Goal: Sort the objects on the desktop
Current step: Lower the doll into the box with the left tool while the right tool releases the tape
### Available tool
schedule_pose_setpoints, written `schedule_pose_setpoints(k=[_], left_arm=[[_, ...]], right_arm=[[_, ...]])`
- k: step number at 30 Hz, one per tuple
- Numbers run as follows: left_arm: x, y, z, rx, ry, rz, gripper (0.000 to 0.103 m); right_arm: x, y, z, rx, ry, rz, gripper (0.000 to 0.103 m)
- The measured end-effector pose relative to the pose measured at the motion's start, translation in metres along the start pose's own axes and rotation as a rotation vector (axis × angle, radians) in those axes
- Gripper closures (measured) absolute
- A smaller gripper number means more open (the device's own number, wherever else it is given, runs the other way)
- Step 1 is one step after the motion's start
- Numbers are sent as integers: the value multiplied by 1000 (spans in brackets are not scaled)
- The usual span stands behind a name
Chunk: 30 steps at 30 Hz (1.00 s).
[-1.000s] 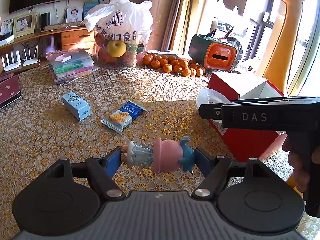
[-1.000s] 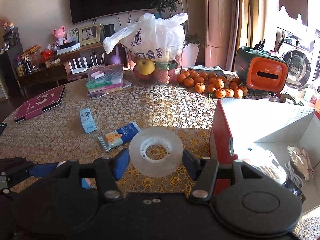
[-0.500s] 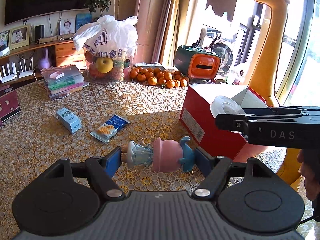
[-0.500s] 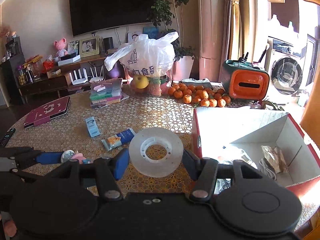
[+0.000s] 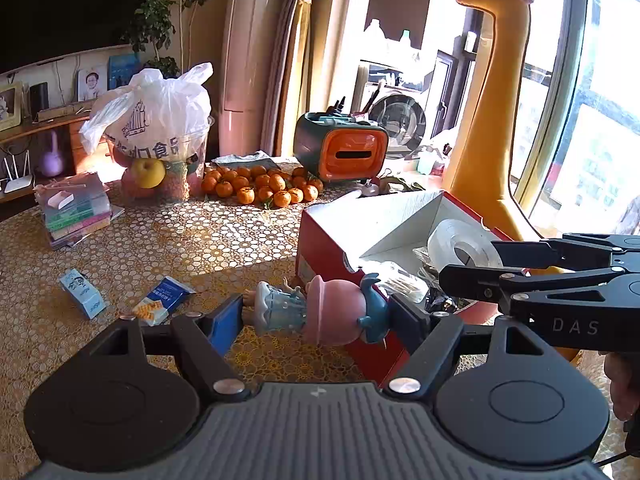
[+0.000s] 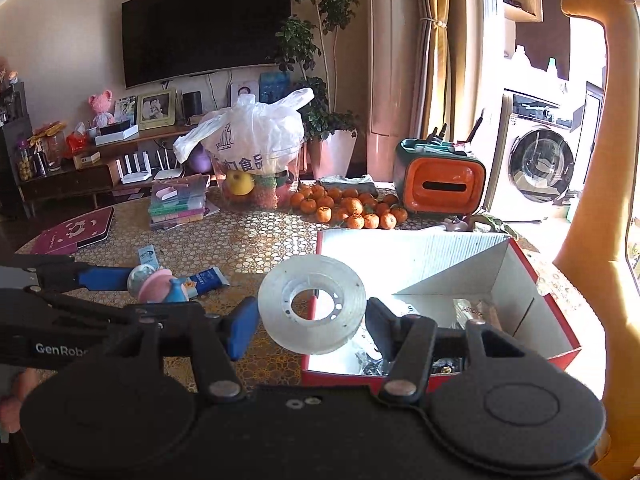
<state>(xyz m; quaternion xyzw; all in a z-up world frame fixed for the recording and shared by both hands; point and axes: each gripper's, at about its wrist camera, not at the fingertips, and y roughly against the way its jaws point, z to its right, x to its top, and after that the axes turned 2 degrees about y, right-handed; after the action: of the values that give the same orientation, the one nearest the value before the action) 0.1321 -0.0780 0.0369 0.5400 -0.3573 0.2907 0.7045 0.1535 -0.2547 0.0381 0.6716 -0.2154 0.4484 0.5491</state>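
My left gripper (image 5: 320, 316) is shut on a small doll (image 5: 320, 312) with a pink hat, blue hair and a pale blue dress, held sideways just off the near left corner of the red box (image 5: 324, 248). My right gripper (image 6: 312, 312) is shut on a clear tape roll (image 6: 276, 300), held upright over the box's near left edge (image 6: 556, 320). In the left wrist view the tape roll (image 5: 444, 240) hangs above the box's white inside, with the right gripper (image 5: 470, 262) behind it. The left gripper (image 6: 160, 292) and doll (image 6: 158, 282) show at the left of the right wrist view.
A blue carton (image 5: 82, 292) and a biscuit packet (image 5: 162, 300) lie on the patterned table. Farther back are mandarins (image 5: 260, 188), a fruit bag (image 5: 156, 120), stacked books (image 5: 74, 208) and an orange-fronted case (image 5: 342, 148). A yellow giraffe (image 5: 492, 120) stands beyond the box, which holds packets and cables.
Both grippers have risen and moved right toward the red box. The tape roll now hangs over the open box, and the doll has come up beside its near corner.
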Motion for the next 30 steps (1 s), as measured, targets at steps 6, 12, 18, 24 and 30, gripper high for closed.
schedule_pose_setpoints(k=[6, 12, 18, 24, 30], left_arm=[[13, -22, 17, -25, -30, -26, 26], [24, -46, 35, -42, -69, -56, 26], [34, -76, 55, -57, -122, -91, 26], [41, -105, 73, -65, -175, -117, 26], [46, -137, 85, -70, -211, -172, 26]], right_arm=[[-1, 0, 27, -39, 7, -16, 45], [0, -8, 56, -78, 25, -41, 45], [0, -20, 78, -88, 39, -67, 45], [2, -42, 111, -73, -5, -105, 45], [-5, -63, 134, -49, -29, -149, 45]])
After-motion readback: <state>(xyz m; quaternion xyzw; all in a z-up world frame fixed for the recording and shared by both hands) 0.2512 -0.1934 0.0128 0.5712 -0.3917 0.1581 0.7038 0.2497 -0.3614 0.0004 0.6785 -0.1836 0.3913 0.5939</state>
